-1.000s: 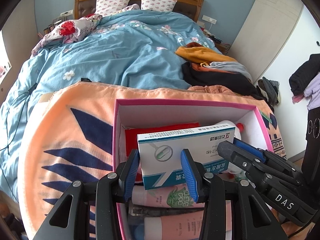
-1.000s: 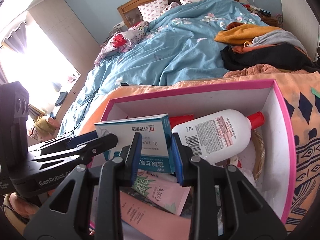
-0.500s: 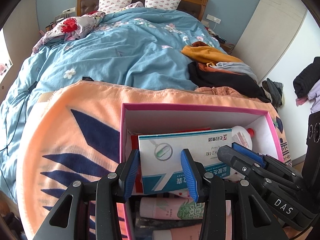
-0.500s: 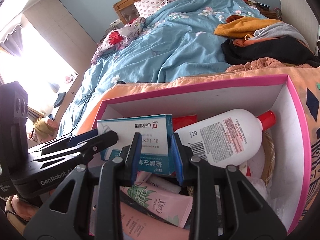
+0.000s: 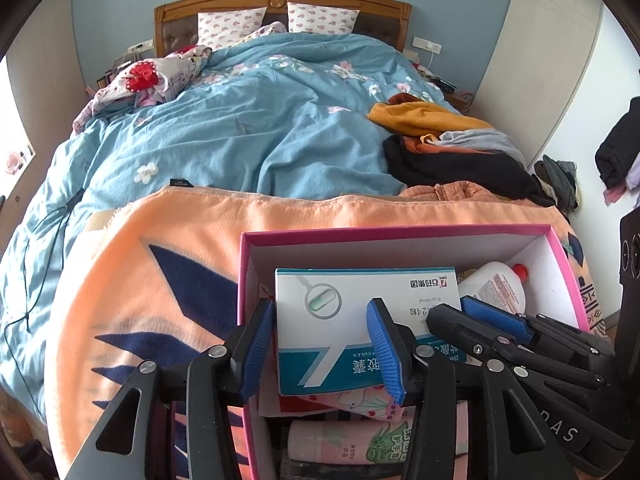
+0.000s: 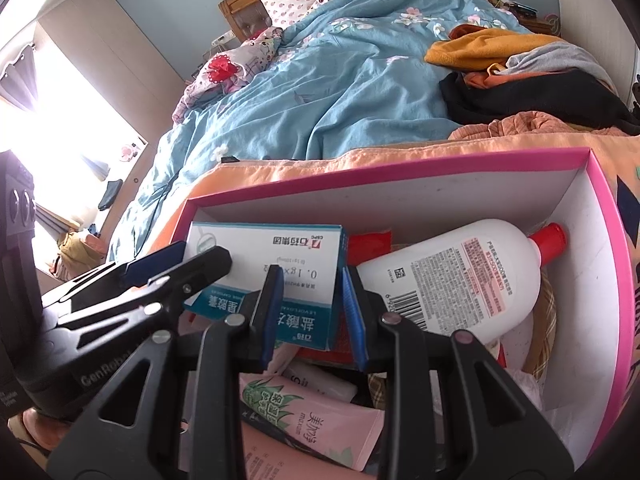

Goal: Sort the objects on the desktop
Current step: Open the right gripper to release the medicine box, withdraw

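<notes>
bright daylight, window glare blown out at left; sharp focus; fisheye-bent, dark-vignetted edges.

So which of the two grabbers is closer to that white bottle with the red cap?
The right gripper: the white bottle lies just beside it. The left gripper is farther off, jaws opening around the medicine box's other end.

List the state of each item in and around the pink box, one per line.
medicine box: tilted up inside the box, gripped at one end
pink box: open, no lid on it
white bottle: lying down, red cap on
left gripper: opening around the medicine box
right gripper: shut on the medicine box
</notes>
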`<control>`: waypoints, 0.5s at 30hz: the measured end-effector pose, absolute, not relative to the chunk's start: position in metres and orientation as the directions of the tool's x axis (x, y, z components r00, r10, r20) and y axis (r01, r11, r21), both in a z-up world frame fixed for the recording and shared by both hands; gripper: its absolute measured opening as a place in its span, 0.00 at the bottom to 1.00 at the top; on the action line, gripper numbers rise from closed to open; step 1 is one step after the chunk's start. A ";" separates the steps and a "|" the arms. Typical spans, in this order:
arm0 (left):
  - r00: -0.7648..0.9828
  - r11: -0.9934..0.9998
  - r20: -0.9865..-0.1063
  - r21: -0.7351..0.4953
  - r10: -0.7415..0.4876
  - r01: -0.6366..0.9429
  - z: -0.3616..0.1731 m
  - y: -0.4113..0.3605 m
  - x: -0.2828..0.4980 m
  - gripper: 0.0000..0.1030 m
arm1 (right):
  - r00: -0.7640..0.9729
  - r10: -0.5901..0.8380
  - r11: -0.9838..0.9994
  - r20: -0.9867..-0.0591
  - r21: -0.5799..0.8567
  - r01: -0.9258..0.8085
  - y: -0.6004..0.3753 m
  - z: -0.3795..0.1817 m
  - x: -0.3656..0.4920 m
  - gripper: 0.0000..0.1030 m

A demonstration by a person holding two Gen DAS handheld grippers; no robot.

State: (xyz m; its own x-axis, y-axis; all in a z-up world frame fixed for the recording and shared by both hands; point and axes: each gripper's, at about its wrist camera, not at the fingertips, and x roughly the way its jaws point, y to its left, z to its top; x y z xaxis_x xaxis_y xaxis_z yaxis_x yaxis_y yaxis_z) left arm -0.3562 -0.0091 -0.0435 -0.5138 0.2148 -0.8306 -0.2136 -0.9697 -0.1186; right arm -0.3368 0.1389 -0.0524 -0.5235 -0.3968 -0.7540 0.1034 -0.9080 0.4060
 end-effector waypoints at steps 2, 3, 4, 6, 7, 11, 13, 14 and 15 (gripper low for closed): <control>-0.517 -0.969 -0.826 -0.130 0.223 -0.210 -0.043 -0.011 -0.355 0.49 | -0.531 -0.388 -0.912 -0.753 0.396 0.105 0.138 -0.051 -0.335 0.32; -0.519 -0.969 -0.824 -0.137 0.228 -0.208 -0.043 -0.012 -0.354 0.50 | -0.536 -0.385 -0.914 -0.751 0.391 0.108 0.138 -0.050 -0.335 0.32; -0.522 -0.968 -0.821 -0.141 0.230 -0.205 -0.043 -0.014 -0.353 0.50 | -0.541 -0.378 -0.918 -0.751 0.381 0.113 0.137 -0.048 -0.334 0.32; -0.533 -0.972 -0.817 -0.131 0.218 -0.195 -0.042 -0.015 -0.350 0.54 | -0.550 -0.366 -0.924 -0.751 0.361 0.123 0.136 -0.046 -0.333 0.32; -0.535 -0.971 -0.815 -0.134 0.221 -0.196 -0.041 -0.016 -0.349 0.54 | -0.554 -0.362 -0.927 -0.750 0.353 0.128 0.135 -0.045 -0.332 0.32; -0.546 -0.969 -0.805 -0.144 0.233 -0.201 -0.039 -0.018 -0.339 0.57 | -0.572 -0.345 -0.936 -0.744 0.320 0.148 0.134 -0.040 -0.328 0.32; -0.557 -0.968 -0.796 -0.146 0.238 -0.204 -0.036 -0.019 -0.332 0.60 | -0.581 -0.342 -0.937 -0.739 0.312 0.155 0.136 -0.038 -0.324 0.32; -0.565 -0.968 -0.790 -0.145 0.238 -0.205 -0.034 -0.019 -0.328 0.62 | -0.583 -0.345 -0.936 -0.736 0.313 0.159 0.137 -0.036 -0.321 0.32; -0.573 -0.968 -0.784 -0.143 0.238 -0.206 -0.032 -0.019 -0.324 0.65 | -0.585 -0.348 -0.936 -0.733 0.313 0.163 0.138 -0.035 -0.319 0.33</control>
State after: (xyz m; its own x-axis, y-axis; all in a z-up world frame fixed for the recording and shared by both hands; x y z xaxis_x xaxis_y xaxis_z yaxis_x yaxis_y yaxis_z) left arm -0.3235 -0.0191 -0.0322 -0.5730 0.2379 -0.7843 -0.2058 -0.9681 -0.1432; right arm -0.3188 0.1379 -0.0349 -0.5849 -0.3475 -0.7329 0.1632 -0.9355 0.3133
